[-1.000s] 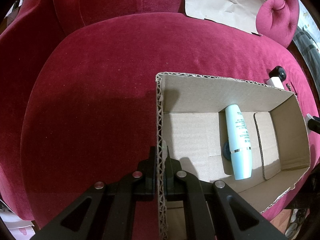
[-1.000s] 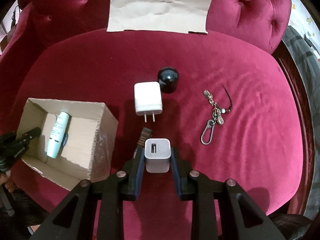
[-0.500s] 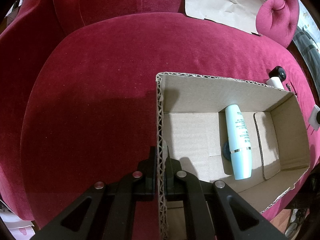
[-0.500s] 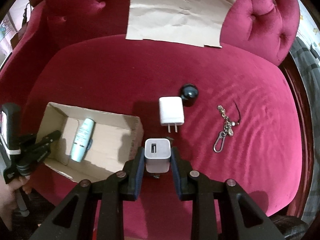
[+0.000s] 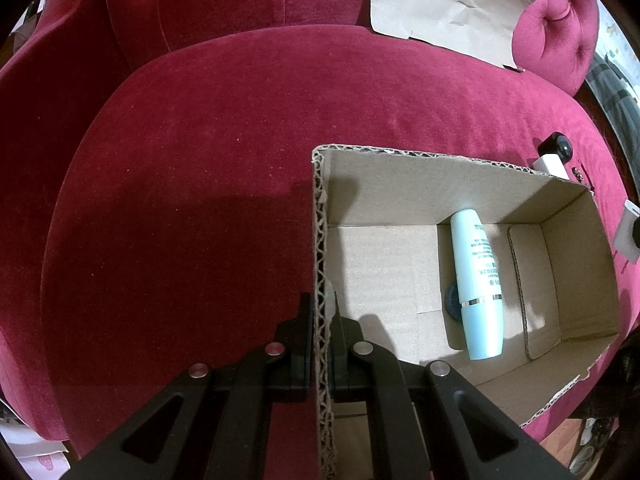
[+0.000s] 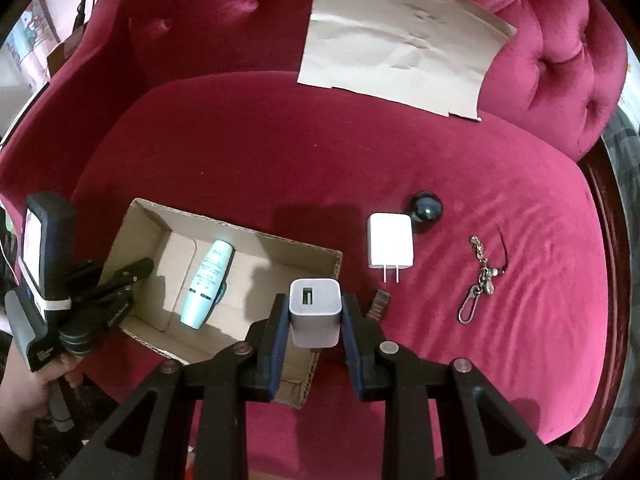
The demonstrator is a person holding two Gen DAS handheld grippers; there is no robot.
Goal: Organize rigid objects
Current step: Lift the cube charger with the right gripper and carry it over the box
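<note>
An open cardboard box sits on the red velvet seat. A pale blue bottle lies on its floor beside a dark round thing. My left gripper is shut on the box's left wall. My right gripper is shut on a grey USB charger cube and holds it in the air over the box's right end. The cube also shows at the right edge of the left wrist view.
On the seat to the right of the box lie a white plug adapter, a black round cap, a metal keychain and a small brown object. A brown paper sheet leans on the tufted backrest.
My right gripper has lifted the grey cube and carried it left, from the seat near the white adapter to above the box's right end. My left gripper still holds the box wall.
</note>
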